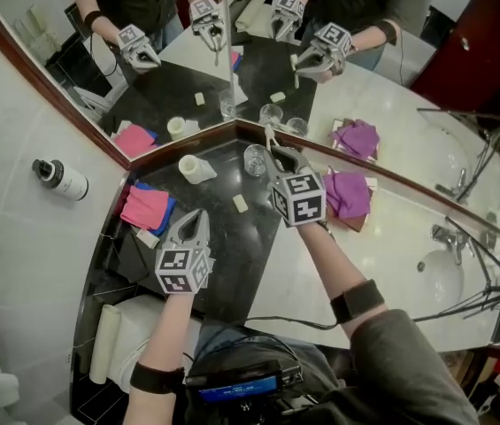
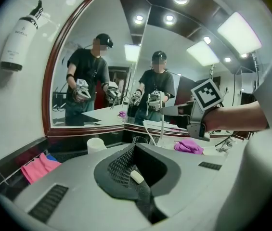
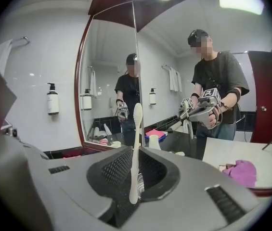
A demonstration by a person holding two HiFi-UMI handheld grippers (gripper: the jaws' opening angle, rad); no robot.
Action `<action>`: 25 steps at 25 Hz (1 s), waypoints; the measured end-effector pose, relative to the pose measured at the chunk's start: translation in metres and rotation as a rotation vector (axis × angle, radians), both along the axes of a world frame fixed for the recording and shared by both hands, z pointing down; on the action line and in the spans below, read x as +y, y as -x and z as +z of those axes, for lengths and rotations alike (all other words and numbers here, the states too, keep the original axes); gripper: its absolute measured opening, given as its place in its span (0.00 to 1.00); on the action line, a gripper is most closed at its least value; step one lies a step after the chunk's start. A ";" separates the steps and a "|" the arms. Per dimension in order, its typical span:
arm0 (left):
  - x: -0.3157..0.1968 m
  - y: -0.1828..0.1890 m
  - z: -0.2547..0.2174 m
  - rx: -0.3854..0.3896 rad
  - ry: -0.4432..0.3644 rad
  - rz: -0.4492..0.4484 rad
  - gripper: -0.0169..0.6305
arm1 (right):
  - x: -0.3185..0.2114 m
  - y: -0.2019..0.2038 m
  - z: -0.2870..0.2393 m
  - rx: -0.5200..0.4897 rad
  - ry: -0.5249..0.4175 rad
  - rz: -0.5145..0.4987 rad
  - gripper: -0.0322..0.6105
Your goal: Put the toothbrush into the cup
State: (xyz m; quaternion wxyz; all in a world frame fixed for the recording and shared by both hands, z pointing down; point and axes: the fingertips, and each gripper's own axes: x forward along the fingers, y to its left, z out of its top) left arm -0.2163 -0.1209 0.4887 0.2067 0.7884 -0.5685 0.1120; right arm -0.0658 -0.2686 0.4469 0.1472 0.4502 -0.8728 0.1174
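Observation:
My right gripper (image 1: pixel 277 155) is shut on a white toothbrush (image 1: pixel 271 140) and holds it upright just right of a clear glass cup (image 1: pixel 255 159), which stands on the black counter by the mirror corner. In the right gripper view the toothbrush (image 3: pixel 136 124) stands straight up between the jaws of that gripper (image 3: pixel 136 153), head on top. My left gripper (image 1: pixel 198 217) hovers lower left over the black counter, shut and empty. From the left gripper (image 2: pixel 135 148) view I see the cup (image 2: pixel 139 139) ahead and the toothbrush (image 2: pixel 161 128) above and to its right.
A small soap bar (image 1: pixel 241 204) lies on the black counter (image 1: pixel 219 264) between the grippers. A white cup (image 1: pixel 196 168) stands left of the glass. Pink and blue cloths (image 1: pixel 147 207) lie at the left, a purple cloth (image 1: pixel 349 193) at the right. Mirrors close the back; a sink (image 1: pixel 440 277) is right.

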 end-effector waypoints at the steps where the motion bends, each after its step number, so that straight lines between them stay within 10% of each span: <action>1: 0.002 -0.004 -0.004 -0.011 -0.015 0.009 0.03 | 0.012 -0.006 -0.003 -0.008 -0.003 -0.005 0.15; 12: 0.036 -0.037 -0.012 -0.027 -0.024 0.037 0.03 | 0.106 -0.045 0.012 0.037 0.040 -0.116 0.15; 25: 0.072 0.005 -0.009 -0.031 0.005 -0.055 0.03 | 0.148 0.012 0.039 -0.072 0.205 -0.200 0.15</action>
